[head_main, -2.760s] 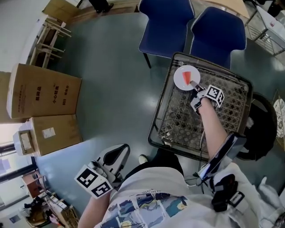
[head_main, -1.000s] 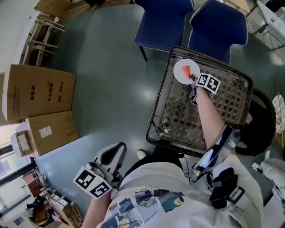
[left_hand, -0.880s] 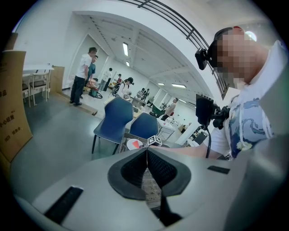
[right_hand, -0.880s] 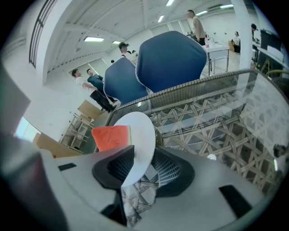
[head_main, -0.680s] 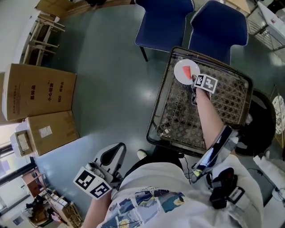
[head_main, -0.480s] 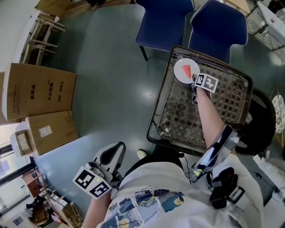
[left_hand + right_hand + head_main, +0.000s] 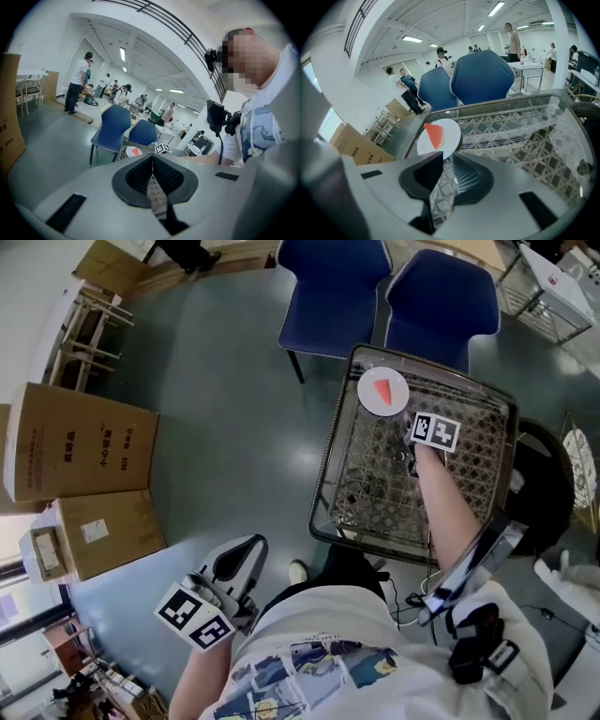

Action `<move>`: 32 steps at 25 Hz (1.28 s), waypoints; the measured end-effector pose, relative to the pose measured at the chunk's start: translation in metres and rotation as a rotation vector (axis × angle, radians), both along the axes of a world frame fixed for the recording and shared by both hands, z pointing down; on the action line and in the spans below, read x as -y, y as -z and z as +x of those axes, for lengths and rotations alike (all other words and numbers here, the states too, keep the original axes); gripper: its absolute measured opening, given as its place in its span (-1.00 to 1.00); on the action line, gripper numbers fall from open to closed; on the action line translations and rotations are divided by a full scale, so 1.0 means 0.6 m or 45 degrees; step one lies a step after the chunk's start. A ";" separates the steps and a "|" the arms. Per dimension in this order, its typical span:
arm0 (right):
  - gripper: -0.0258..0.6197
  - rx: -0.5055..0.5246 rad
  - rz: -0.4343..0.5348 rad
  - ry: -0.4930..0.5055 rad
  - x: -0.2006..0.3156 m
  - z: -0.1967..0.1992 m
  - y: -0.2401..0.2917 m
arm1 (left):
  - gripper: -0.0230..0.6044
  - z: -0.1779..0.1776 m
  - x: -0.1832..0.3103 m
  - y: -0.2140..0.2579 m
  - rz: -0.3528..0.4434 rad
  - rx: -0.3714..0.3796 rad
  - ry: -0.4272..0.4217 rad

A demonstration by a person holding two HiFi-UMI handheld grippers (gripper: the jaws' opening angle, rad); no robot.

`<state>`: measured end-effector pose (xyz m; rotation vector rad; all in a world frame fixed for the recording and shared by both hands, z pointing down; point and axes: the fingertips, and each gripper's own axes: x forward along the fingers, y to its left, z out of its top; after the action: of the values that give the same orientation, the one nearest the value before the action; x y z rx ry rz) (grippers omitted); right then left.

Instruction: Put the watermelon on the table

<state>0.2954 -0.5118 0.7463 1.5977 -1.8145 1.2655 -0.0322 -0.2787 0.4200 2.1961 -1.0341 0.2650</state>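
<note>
A red watermelon slice [image 7: 383, 390] lies on a small white plate [image 7: 369, 402] at the far left corner of the glass-topped lattice table [image 7: 334, 465]. My right gripper [image 7: 413, 433] hangs over the table, a short way back from the plate. In the right gripper view the slice [image 7: 435, 136] and plate [image 7: 451, 133] sit just beyond my right gripper [image 7: 447, 159]. Its jaws are apart and closing, with only the table seen between them. My left gripper [image 7: 253, 555] is low at my left side, off the table. The left gripper [image 7: 152, 158] is shut and empty.
Two blue chairs [image 7: 334, 292] [image 7: 441, 306] stand beyond the table. Cardboard boxes [image 7: 80, 442] are on the floor at the left. A dark round object [image 7: 542, 479] sits close to the table's right side. People stand far off in the hall.
My right gripper has drawn back from the plate toward me and risen. The watermelon slice stays on the plate. The left gripper has hardly moved.
</note>
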 end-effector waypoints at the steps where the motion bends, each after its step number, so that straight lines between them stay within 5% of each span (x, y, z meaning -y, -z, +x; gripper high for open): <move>1: -0.78 -0.005 0.010 0.029 -0.018 -0.007 0.012 | -0.89 -0.001 -0.007 0.004 0.014 -0.007 -0.021; 21: -0.89 0.012 0.414 0.558 -0.547 -0.339 0.386 | -0.89 -0.116 -0.261 0.048 0.210 -0.172 -0.373; 32: -0.89 -0.096 0.566 0.690 -0.768 -0.482 0.486 | -0.89 -0.214 -0.423 0.063 0.330 -0.095 -0.506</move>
<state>0.0062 -0.0510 0.4545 1.1848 -2.3724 0.5804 -0.1603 -0.0251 0.3821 2.6197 -0.6102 0.2326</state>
